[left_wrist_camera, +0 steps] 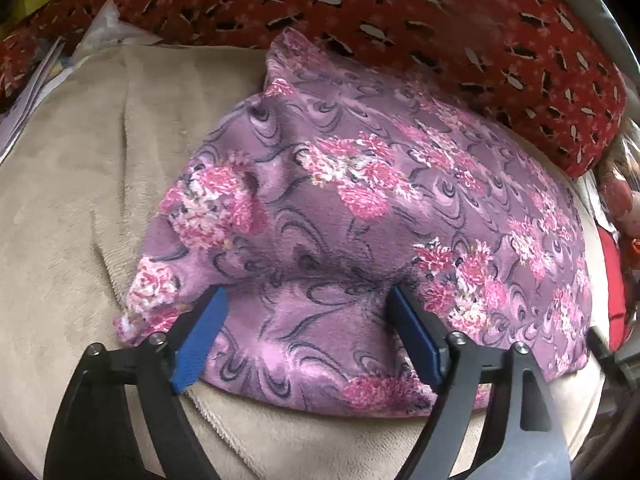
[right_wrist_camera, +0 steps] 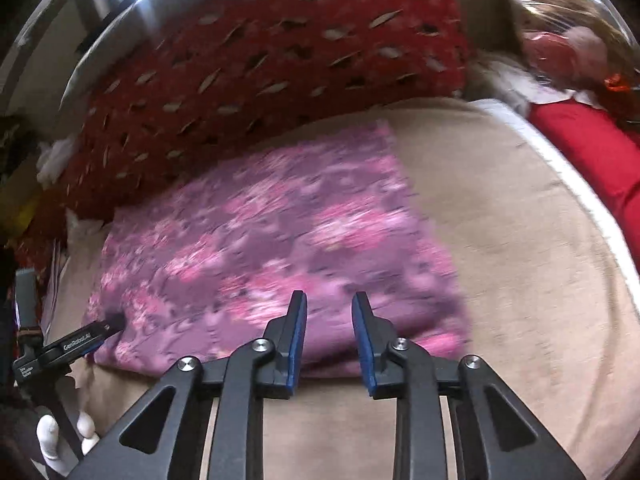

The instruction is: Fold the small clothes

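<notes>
The purple flowered cloth (left_wrist_camera: 360, 208) lies already doubled over on a beige blanket (left_wrist_camera: 80, 208), its far corner reaching toward 12 o'clock against a red patterned pillow (left_wrist_camera: 440, 20). In the right wrist view the same cloth (right_wrist_camera: 260, 240) is blurred but reads as a rough rectangle with its near edge at 6 o'clock.

The left gripper (left_wrist_camera: 306, 304) presses down into the near left part of the cloth, jaws spread wide, fabric dimpled between them but not pinched. The right gripper (right_wrist_camera: 329, 308) hovers over the near edge, jaws partly apart with a narrow gap and nothing in them.

By the look of it, the fold is midway: one fold made, another wanted. The next move likely calls for closing on the near edge or a corner and carrying it across toward 12 o'clock, keeping the layers aligned.

No containers show. A red cushion (right_wrist_camera: 592, 156) sits at 3 o'clock beyond the blanket.
</notes>
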